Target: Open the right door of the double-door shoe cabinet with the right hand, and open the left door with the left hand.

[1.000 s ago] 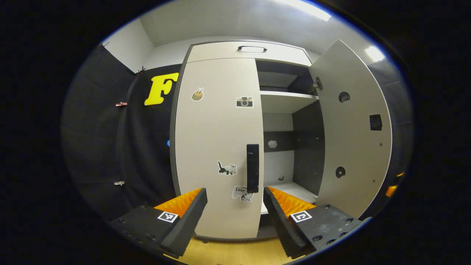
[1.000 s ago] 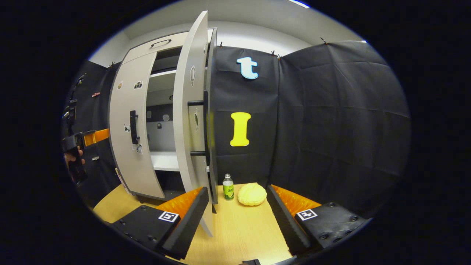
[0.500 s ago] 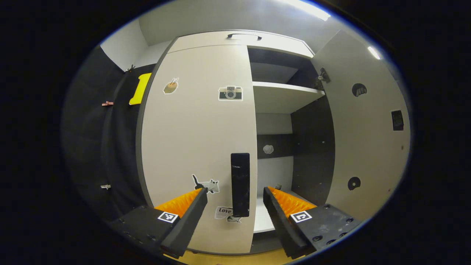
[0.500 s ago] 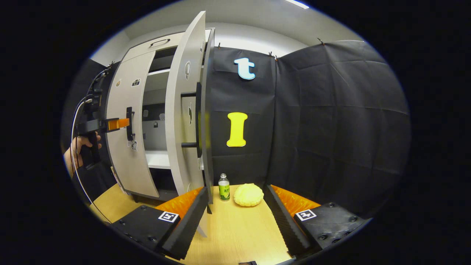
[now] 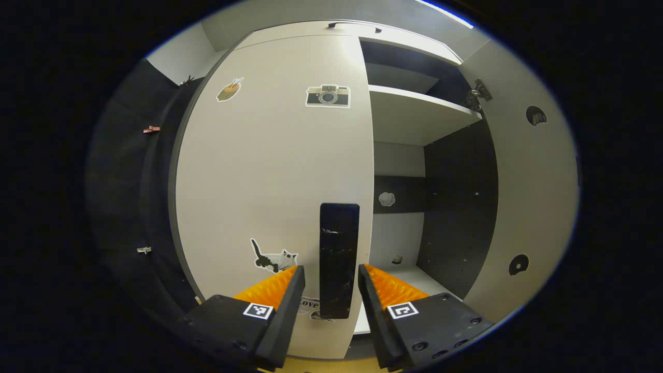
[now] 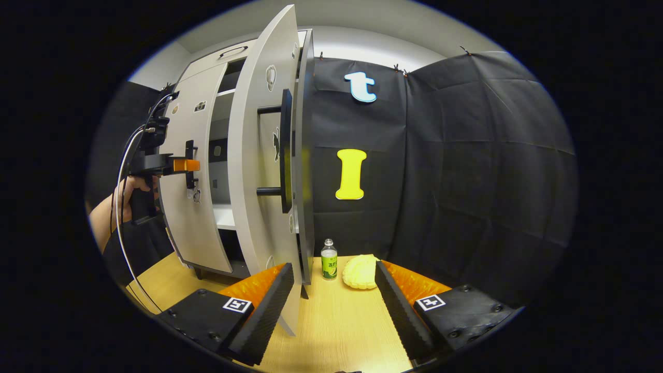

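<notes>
**Lining up on the left door's handle**

Straddling the black handle (image 5: 339, 259) of the shoe cabinet's left door (image 5: 269, 171), the left gripper (image 5: 330, 282) has its fingers apart, one on each side of the bar with a sliver of gap visible on both, so they do not appear to be pressing on it yet. That placement makes sense: the handle sits at the door's free edge, farthest from the hinge, where a pull swings the panel most easily. The left door is shut, flush with the cabinet front.

The right door (image 6: 259, 155) already stands swung wide, edge-on in the right gripper view, exposing the white shelf (image 5: 414, 111) and the dark inner wall. The right gripper (image 6: 334, 282) hangs clear of it with fingers spread and nothing between them, aimed past the door toward a green-labelled bottle (image 6: 329, 260) and a yellow bun-shaped object (image 6: 361, 271) on the wooden floor (image 6: 342, 326). A hand (image 6: 121, 199) carrying the left gripper shows at the left door.

Judging by this, half the task is done; closing on the handle comes next.
</notes>
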`<state>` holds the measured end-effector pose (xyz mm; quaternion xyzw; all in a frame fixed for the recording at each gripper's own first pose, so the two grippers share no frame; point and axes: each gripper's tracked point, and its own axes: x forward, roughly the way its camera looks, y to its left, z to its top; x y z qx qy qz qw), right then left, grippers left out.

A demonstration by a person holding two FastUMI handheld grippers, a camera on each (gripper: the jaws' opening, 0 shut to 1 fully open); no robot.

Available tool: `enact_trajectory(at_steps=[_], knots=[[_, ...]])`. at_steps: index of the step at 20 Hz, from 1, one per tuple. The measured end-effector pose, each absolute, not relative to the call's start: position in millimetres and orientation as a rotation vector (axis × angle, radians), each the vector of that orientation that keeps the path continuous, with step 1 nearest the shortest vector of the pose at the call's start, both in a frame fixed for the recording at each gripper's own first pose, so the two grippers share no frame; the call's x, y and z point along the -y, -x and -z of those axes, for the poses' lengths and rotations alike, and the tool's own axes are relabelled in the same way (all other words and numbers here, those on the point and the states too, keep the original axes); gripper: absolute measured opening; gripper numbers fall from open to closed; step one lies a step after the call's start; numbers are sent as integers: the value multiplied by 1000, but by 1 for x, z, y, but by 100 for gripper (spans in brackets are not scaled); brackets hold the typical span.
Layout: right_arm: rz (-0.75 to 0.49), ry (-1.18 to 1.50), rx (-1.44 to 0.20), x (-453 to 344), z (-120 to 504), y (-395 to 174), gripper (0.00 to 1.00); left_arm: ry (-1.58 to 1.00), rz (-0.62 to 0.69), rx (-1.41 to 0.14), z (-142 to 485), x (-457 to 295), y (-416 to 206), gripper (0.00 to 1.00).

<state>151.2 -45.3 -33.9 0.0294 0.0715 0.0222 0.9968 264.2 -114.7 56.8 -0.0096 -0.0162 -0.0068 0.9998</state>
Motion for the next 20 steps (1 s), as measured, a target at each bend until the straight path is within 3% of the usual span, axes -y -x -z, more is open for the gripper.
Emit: enact_trajectory(at_steps=[7,14,20], knots=[[-53,-77,-160,52,44,-162,99,42,20,5,-51,119,-268,38],[-71,-66,-159,55,46,-167,99,27,5,4,-46,118,-267,29],[-98,-50,-160,45,46,-159,99,14,-5,0,-46,118,-268,10]])
